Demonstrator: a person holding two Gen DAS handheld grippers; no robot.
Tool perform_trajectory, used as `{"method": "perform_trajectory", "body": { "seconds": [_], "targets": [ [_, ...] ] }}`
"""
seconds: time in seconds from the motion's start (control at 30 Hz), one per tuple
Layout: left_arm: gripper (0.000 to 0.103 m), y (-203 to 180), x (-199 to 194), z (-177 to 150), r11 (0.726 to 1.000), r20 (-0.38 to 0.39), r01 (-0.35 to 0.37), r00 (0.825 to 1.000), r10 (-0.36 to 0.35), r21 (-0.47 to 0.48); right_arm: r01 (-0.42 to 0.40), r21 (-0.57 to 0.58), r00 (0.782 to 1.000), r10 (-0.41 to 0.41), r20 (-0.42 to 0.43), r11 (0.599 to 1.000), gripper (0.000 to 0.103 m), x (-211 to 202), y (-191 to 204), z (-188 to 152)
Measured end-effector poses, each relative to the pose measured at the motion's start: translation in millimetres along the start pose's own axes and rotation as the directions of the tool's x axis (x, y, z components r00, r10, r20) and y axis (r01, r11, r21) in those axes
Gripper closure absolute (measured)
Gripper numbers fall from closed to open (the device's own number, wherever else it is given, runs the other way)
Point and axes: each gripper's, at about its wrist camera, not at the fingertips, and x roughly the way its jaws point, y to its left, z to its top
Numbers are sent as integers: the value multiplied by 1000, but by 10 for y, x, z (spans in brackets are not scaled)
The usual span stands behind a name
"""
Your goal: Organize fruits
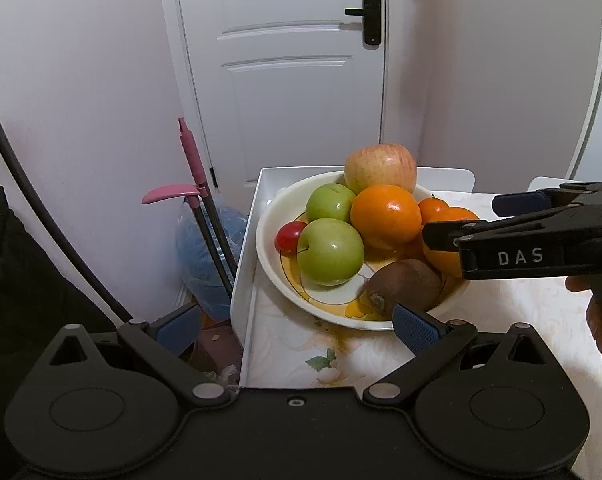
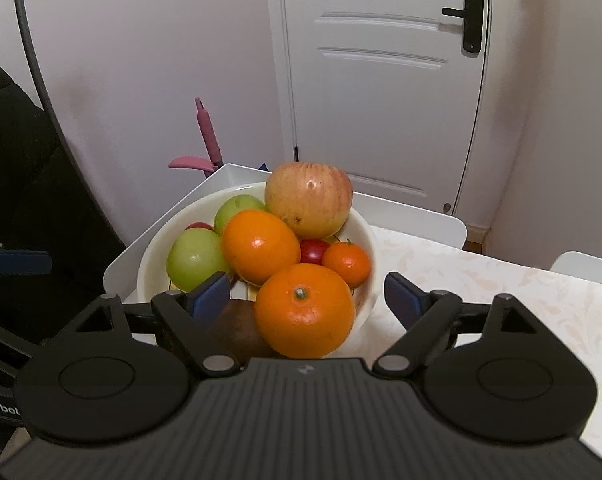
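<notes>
Bowl (image 2: 365,236) on table (image 2: 501,280) ahead of right gripper (image 2: 307,294), orange (image 2: 305,310) between its fingers, kiwi (image 2: 239,330) left of orange, apple (image 2: 309,200) behind.

both wrist views close, facing door – share fruit bowl (image 1: 269,240)
</notes>
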Motion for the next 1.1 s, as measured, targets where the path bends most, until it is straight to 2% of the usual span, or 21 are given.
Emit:
{"method": "perform_trajectory", "body": {
  "seconds": [0.27,0.47,0.87,1.1],
  "targets": [
    [0,-42,-62,-9,1000,5,4,1000,-4,17,12,23,1000,-13,7,1000,4,-171,-42,-23],
    [0,-155,-240,36,1000,30,10,1000,-11,22,15,29,999,-16,36,999,4,-536,-99,31],
    [0,-591,-1105,168,1000,152,21,988,-22,9,97,45,990,-101,99,994,4,-1821,-302,58],
    [0,-831,-1632,145,1000,223,18,975,-18,2,186,94,972,-197,126,978,0,-2506,-460,-138]
  ]
}}
